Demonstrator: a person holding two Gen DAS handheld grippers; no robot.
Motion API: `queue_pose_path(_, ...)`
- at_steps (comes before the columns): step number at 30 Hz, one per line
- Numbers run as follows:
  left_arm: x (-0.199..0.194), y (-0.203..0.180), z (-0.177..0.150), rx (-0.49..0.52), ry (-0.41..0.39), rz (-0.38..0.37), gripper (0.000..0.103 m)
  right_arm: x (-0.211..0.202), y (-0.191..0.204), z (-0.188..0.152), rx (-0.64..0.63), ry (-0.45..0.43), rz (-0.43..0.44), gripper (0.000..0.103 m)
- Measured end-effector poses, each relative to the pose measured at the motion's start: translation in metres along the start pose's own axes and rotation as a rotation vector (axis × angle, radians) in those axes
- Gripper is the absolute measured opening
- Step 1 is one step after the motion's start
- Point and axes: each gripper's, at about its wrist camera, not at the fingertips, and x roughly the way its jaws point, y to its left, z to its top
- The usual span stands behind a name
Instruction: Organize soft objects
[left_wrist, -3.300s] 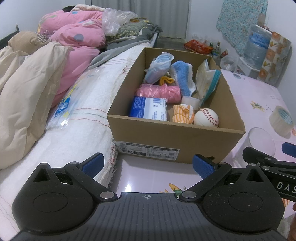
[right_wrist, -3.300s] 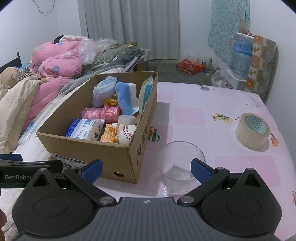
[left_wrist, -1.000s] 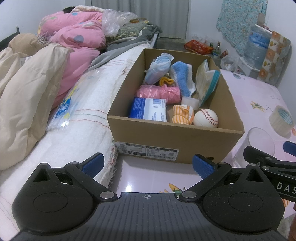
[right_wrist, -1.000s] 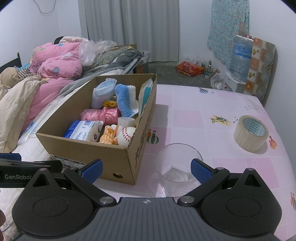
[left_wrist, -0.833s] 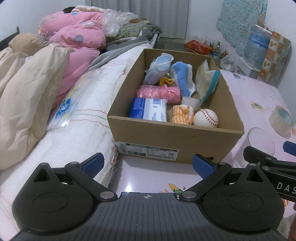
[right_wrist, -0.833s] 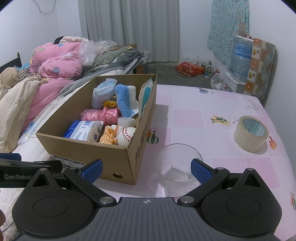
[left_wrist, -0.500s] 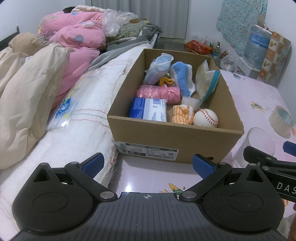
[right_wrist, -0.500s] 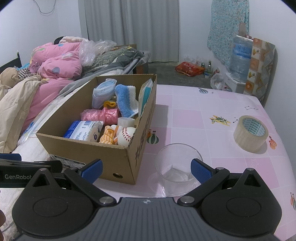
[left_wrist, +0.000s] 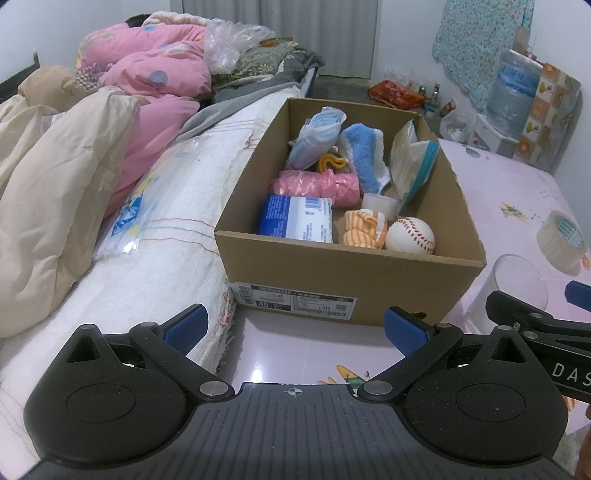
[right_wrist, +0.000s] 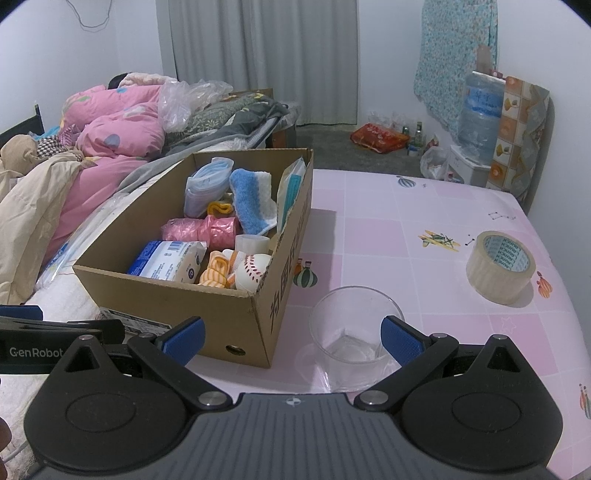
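Bed (left_wrist: 177, 206): seen along the left side of both views, covered with a white quilted spread; pink and beige bedding is piled on it, and a clear printed plastic bag (left_wrist: 133, 206) lies flat near the box.
Table (right_wrist: 406, 236): covered with a pink checked cloth with small cartoon prints, set just beside the bed.
Cardboard box (left_wrist: 343, 280): placed open on the table's left edge, touching the bed; a barcode label is stuck on its near wall.
Box contents, back row: a bag of blue face masks (left_wrist: 317, 136), a blue and white towel (left_wrist: 364, 155) and a teal-edged wipes pack (left_wrist: 412, 162) are stood against the far and right walls, with a small yellow item (left_wrist: 332, 161) between them.
Box contents, middle: a pink wrapped roll (left_wrist: 317, 186) is laid across; a small white cup (left_wrist: 378, 204) is seen beside it.
Box contents, front row: a blue and white tissue pack (left_wrist: 295, 219), an orange striped cloth (left_wrist: 364, 229) and a baseball (left_wrist: 410, 235) are lined up left to right, the ball touching the cloth.
Tape roll (right_wrist: 500, 266): laid flat on the table, well right of the box.
Clear cup (right_wrist: 354, 336): stood upright near the box's right front corner.
Left gripper (left_wrist: 293, 328): held before the box's near wall with the jaws spread wide; nothing is gripped.
Right gripper (right_wrist: 291, 338): held over the table's near edge with the jaws spread wide and empty; the clear cup is seen just behind its right finger.
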Motion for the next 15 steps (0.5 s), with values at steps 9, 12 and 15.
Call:
queue_pose_path(9, -0.0002, -0.0001, 0.0000, 0.000, 0.000, 0.000, 0.102, -0.0008, 0.0001, 0.0002, -0.001, -0.002, -0.001, 0.046)
queue_pose_path(12, -0.0002, -0.0001, 0.0000, 0.000, -0.001, 0.001, 0.102, -0.0008, -0.0006, 0.0007, -0.001, -0.002, -0.001, 0.046)
queue_pose_path(15, -0.0002, 0.0000, 0.0000, 0.000, 0.000, 0.000, 0.102, -0.0013, 0.0001, 0.0006, -0.001, -0.003, -0.001, 0.046)
